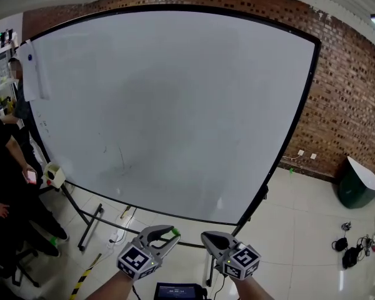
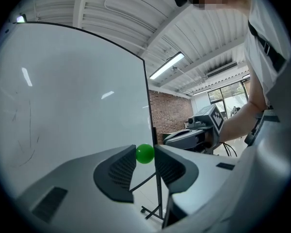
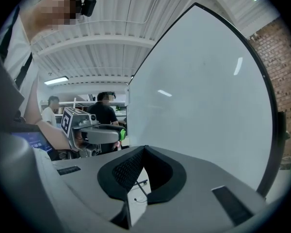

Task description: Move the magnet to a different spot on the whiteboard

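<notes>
**Magnet in my left jaws, off the board, placing yet to do**

At the upper left corner of the whiteboard (image 1: 175,105) a sheet of paper (image 1: 35,74) hangs under a small blue dot (image 1: 30,58), probably another magnet; I leave it alone.

Below the whiteboard's lower edge, left of its middle, I hold my left gripper (image 1: 172,234). Its jaws are partly apart and press from both sides on a small green ball, the magnet (image 2: 145,154), right at their tips. The magnet is clear of the whiteboard's face and touches nothing but my pads.

Just right of that, also below the whiteboard's lower edge, is my right gripper (image 3: 144,149). Its jaws are closed tip to tip with nothing between them.

As I judge it, the lifting-off half is done: the magnet is off the whiteboard and in my grip. What is left is to raise it to a bare spot on the whiteboard, let it stick, and open my left jaws.
</notes>
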`<state>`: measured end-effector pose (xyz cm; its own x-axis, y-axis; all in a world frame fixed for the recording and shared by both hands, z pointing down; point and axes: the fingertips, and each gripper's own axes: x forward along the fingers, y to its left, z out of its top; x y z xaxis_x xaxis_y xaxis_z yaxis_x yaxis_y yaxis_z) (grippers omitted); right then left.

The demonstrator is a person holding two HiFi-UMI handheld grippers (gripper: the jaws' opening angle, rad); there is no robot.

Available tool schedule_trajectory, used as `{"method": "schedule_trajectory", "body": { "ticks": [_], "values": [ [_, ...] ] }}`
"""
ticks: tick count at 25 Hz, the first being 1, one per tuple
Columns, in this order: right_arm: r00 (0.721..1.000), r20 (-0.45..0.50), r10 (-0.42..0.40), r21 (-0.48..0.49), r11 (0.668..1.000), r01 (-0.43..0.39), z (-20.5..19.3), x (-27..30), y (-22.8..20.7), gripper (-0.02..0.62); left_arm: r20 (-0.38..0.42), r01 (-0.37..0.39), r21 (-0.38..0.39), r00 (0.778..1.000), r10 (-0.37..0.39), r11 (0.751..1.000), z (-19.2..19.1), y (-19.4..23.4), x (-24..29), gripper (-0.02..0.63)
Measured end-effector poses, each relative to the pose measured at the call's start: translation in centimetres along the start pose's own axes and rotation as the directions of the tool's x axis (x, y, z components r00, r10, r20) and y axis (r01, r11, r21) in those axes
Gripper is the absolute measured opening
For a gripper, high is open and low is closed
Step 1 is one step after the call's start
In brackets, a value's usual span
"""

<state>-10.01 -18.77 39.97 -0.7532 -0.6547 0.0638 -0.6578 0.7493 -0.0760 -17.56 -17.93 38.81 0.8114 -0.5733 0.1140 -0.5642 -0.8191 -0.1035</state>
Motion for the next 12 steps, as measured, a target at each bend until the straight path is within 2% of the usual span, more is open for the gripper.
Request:
{"method": "schedule_trajectory", "body": {
  "ticks": [6, 12],
  "values": [
    [0.999, 0.016, -0.045, 0.010, 0.999, 0.045, 0.7, -0.6, -5.6, 0.031, 0.003, 0.016, 0.054, 1.000, -0.016, 0.998, 0.8, 0.9, 5.8, 0.135],
    [0.998, 0.015, -0.062, 0.044, 0.997, 0.062, -0.5, -0.9, -8.8, 0.031, 0.000, 0.004, 0.111, 1.000, -0.004, 0.994, 2.5, 1.9, 9.5, 0.135]
  ]
}}
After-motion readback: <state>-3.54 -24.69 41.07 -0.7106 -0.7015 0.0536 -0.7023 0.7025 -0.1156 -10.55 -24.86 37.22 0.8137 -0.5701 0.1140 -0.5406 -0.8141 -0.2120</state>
